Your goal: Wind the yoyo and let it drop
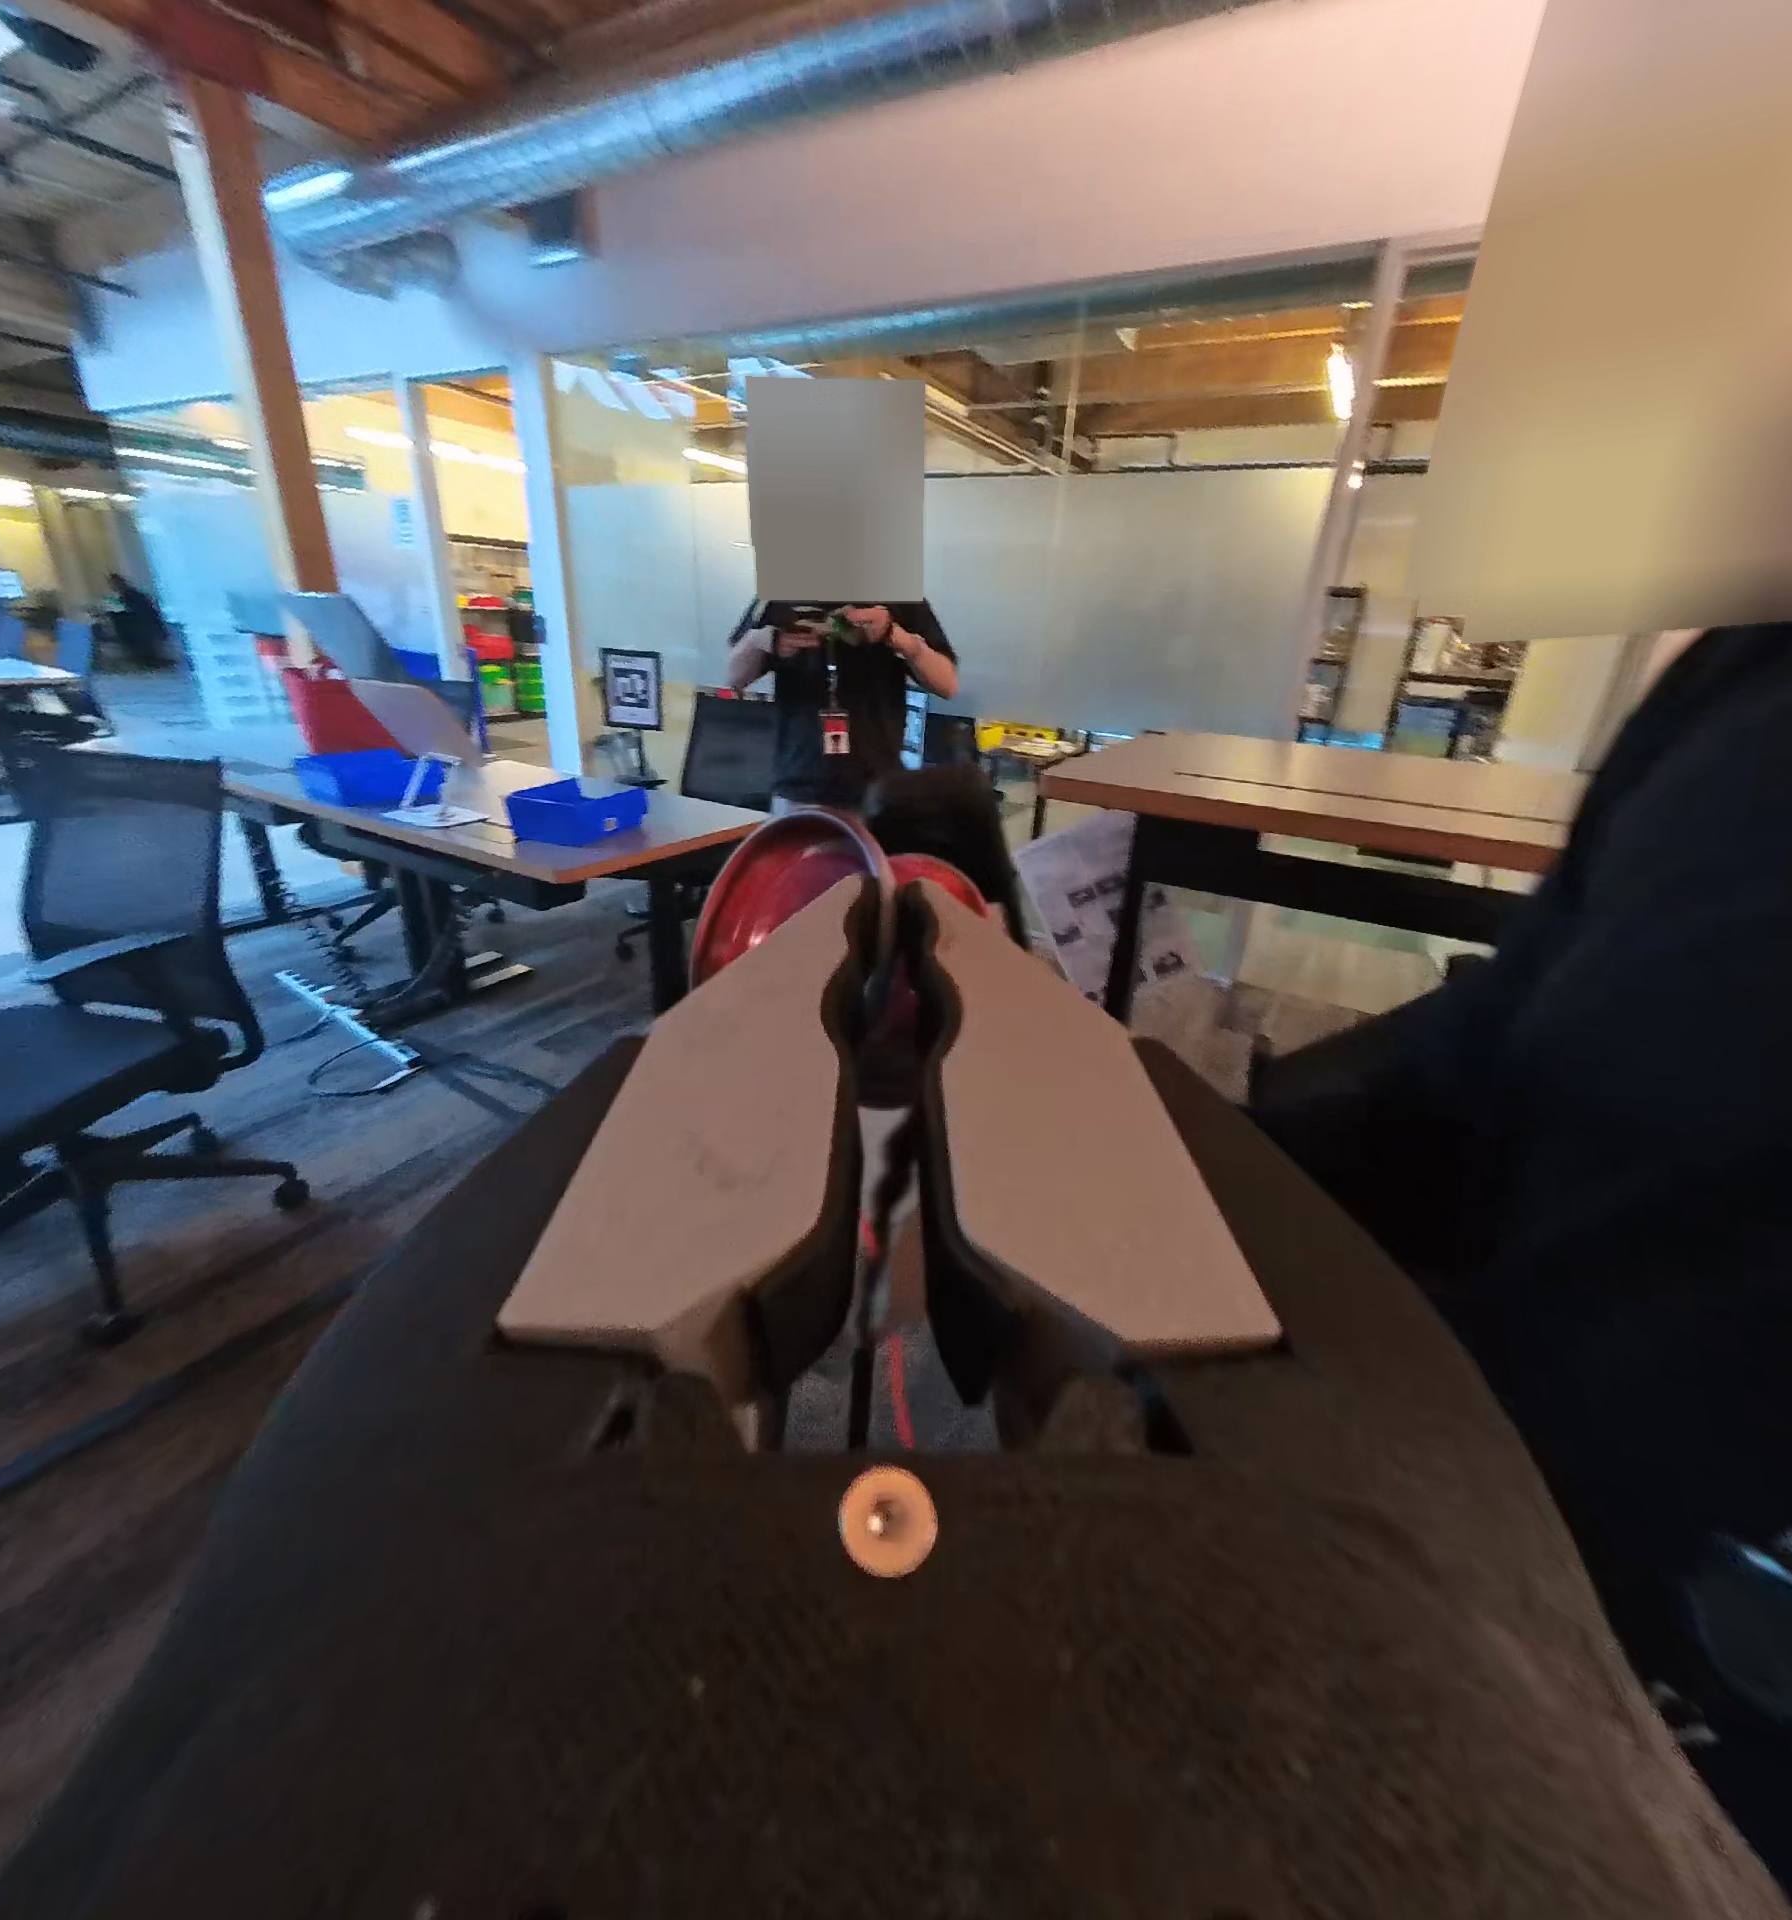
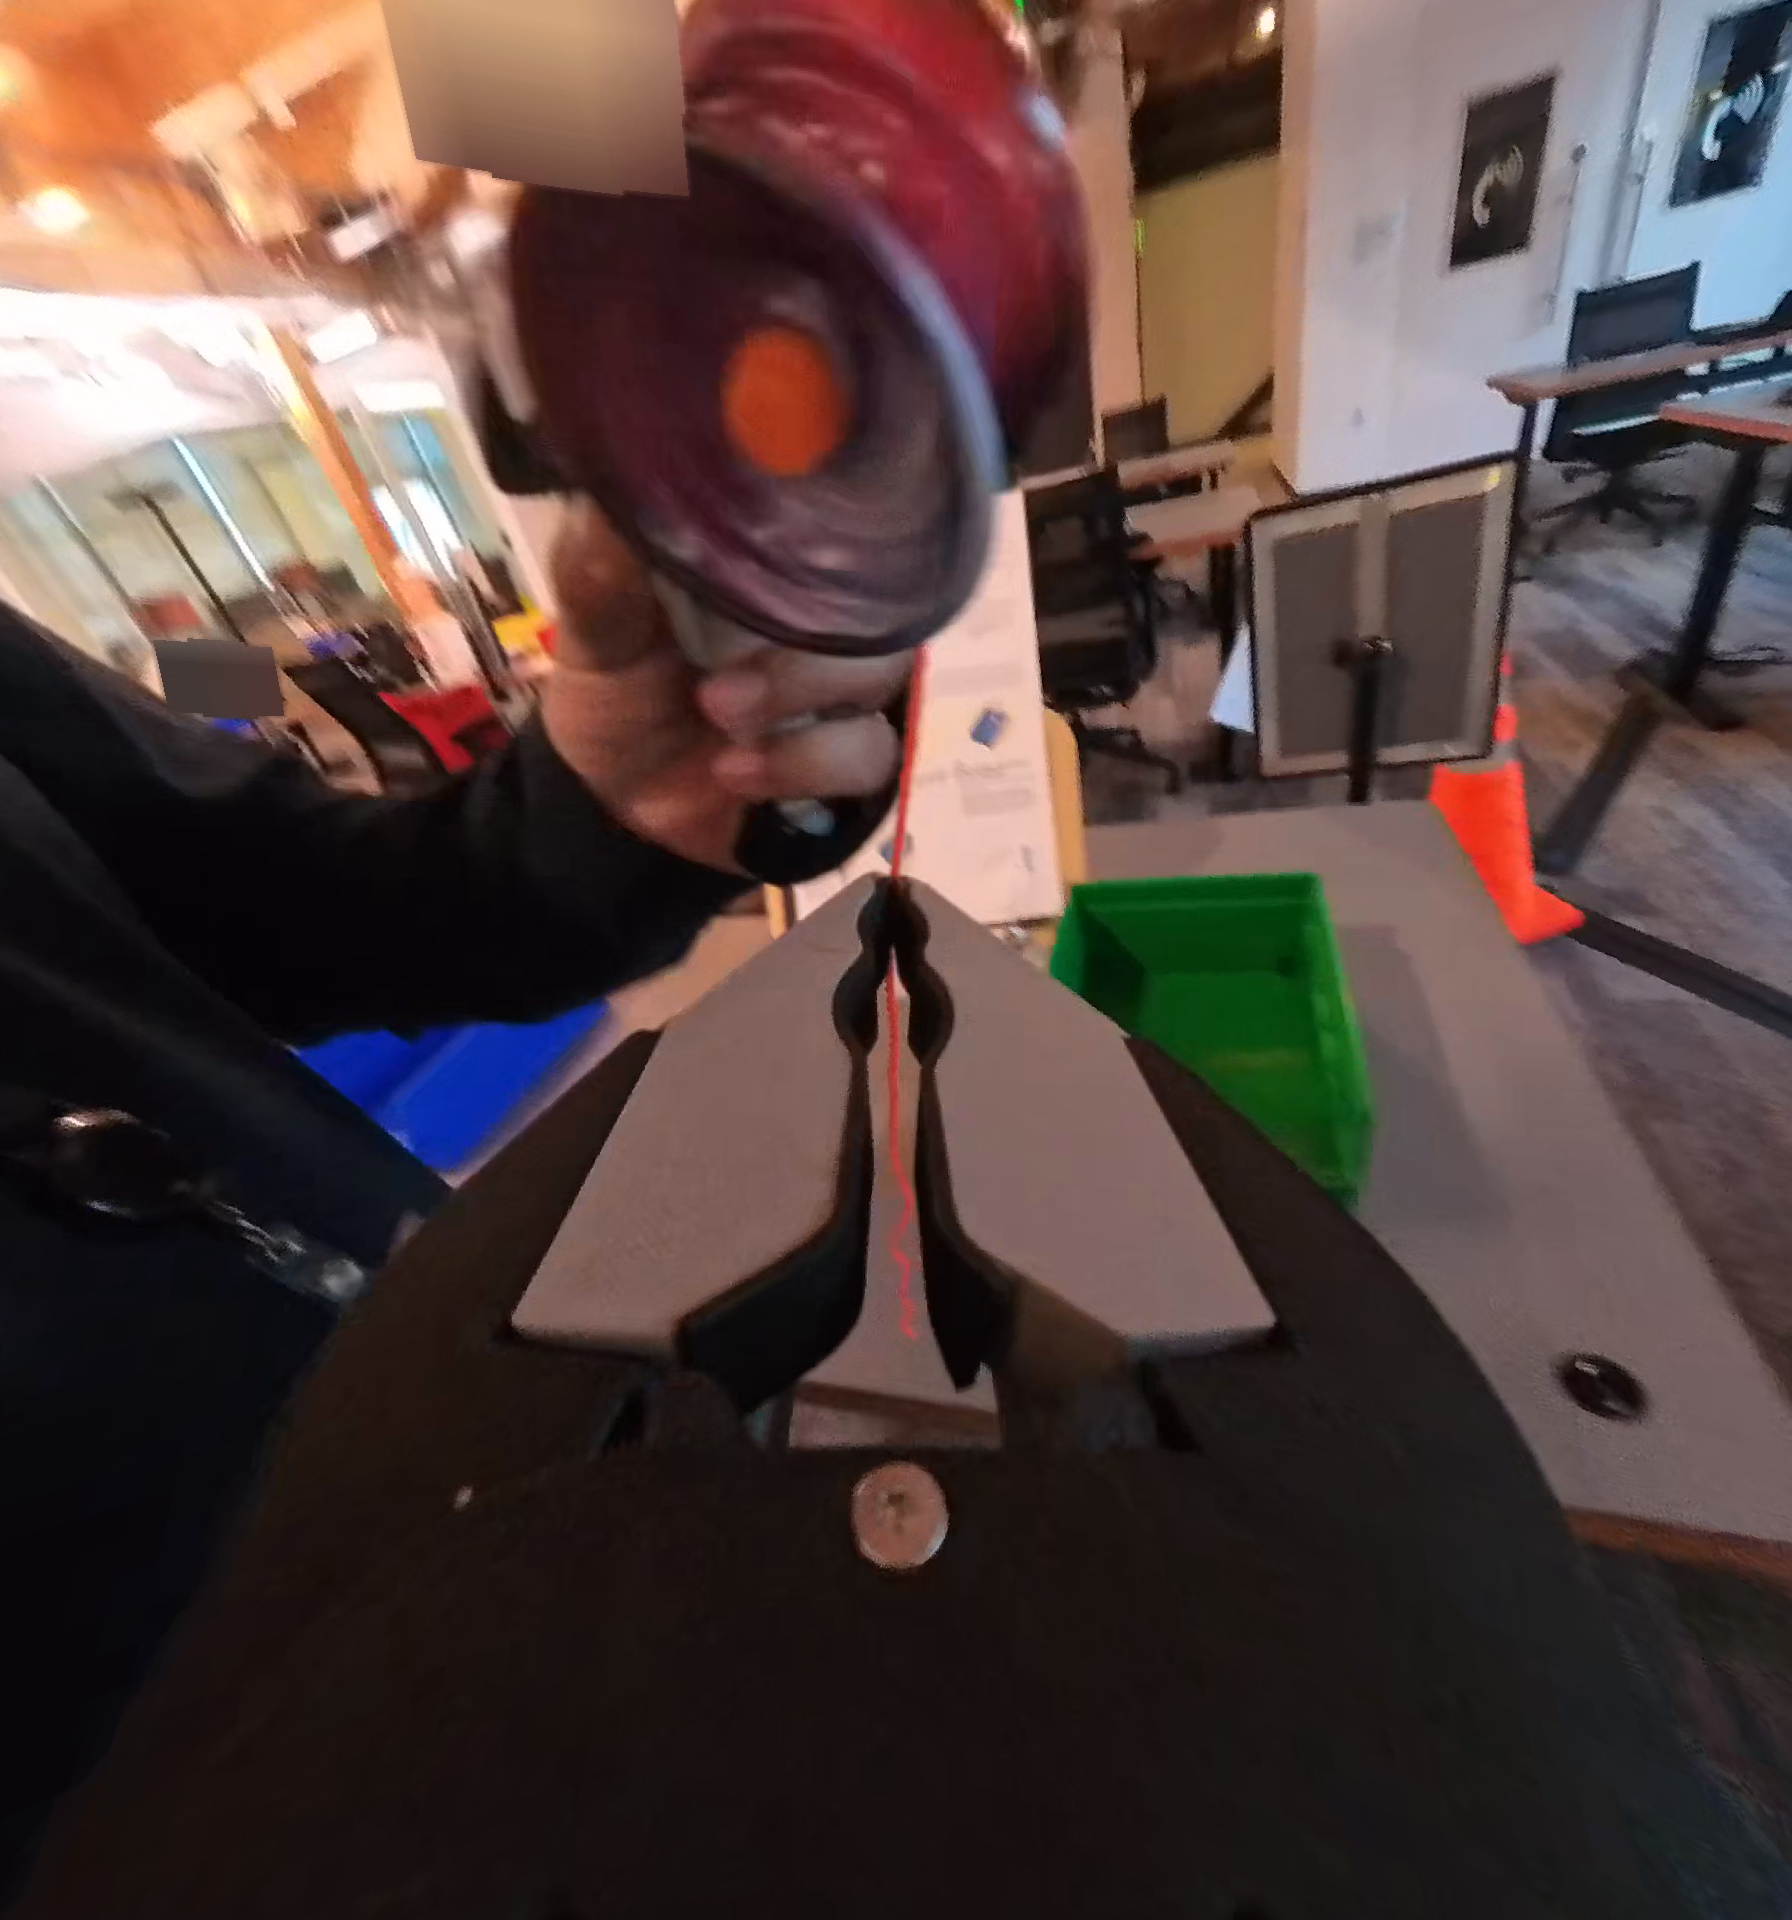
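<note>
A dark red yoyo sits at my left gripper's tips. The left gripper is shut on the yoyo's thin rim, held up in the air. In the right wrist view the same yoyo fills the top, blurred, with an orange hub. A hand holding the left gripper is just below it. A red string runs down from the yoyo into my right gripper. The right gripper is shut on the string, which continues between its fingers. The string also shows low between the left fingers.
A green bin and a blue bin stand on a grey table below. An orange cone stands behind it. Ahead of the left gripper are a standing person, desks with blue bins and an office chair. Spacing between my two grippers at the tips: around 10 cm.
</note>
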